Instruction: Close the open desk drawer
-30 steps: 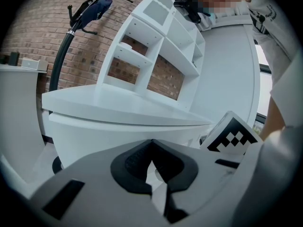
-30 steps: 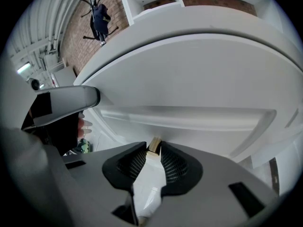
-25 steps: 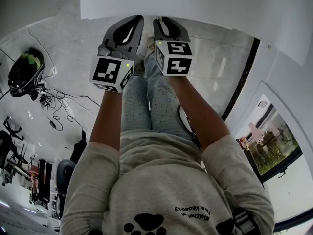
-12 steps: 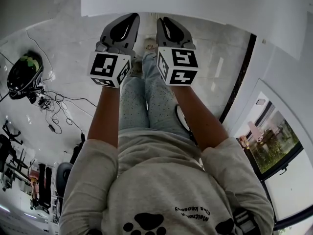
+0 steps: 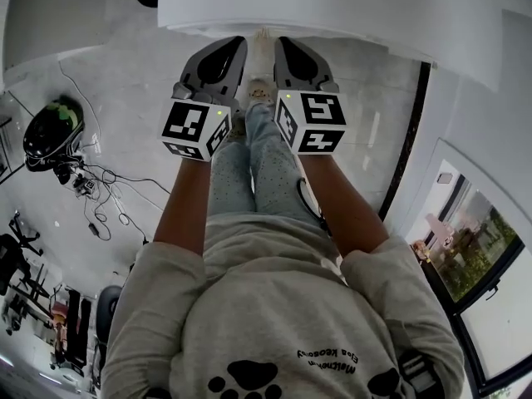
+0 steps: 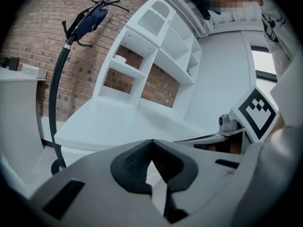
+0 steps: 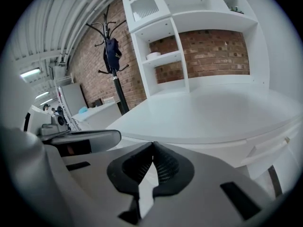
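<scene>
The white desk fills the top of the head view. Both grippers are held side by side just under its front edge. My left gripper is shut, tips touching with nothing between them. My right gripper has just been closing and is now shut and empty too. In the right gripper view a drawer front shows under the desk top at lower right; I cannot tell whether it sits flush. Each gripper sees the other beside it.
A white shelf unit stands on the desk against a brick wall. A coat stand rises to the desk's left. On the floor lie a helmet and cables. The person's legs are below the grippers.
Both grippers have risen and now sit closer to the desk's front edge. The head view has shifted, so more of the desk shows.
</scene>
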`<state>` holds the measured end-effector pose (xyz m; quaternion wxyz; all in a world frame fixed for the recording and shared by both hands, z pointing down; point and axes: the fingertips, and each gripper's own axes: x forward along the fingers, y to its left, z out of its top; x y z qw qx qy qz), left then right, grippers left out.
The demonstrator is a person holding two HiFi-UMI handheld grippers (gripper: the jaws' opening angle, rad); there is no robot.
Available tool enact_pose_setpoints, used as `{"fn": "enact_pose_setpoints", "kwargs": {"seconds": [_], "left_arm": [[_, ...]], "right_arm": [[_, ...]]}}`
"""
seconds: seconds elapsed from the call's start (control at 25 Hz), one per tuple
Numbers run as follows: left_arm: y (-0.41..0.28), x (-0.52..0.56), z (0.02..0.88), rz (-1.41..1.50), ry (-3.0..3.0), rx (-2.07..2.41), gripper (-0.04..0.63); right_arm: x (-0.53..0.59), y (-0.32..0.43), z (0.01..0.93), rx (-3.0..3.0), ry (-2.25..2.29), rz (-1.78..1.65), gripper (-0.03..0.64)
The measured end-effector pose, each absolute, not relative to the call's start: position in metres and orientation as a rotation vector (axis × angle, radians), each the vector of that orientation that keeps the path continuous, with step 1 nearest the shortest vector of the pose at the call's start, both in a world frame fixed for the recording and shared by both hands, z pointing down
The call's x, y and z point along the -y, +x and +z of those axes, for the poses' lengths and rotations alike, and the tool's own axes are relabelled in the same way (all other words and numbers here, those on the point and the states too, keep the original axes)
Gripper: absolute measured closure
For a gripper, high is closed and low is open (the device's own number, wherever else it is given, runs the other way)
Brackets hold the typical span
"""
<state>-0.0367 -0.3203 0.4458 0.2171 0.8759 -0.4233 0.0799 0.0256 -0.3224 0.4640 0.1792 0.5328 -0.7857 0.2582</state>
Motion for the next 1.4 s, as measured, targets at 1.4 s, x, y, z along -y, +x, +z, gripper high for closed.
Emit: {"fn": "enact_pose_setpoints", "kwargs": {"seconds": [1.4], "left_arm": [[-0.065,0.120,0.220,0.108,2.592,1.185,0.577]], "right_arm": [[0.124,0.005,0.217,2.466,1.636,0.348,0.587]]}}
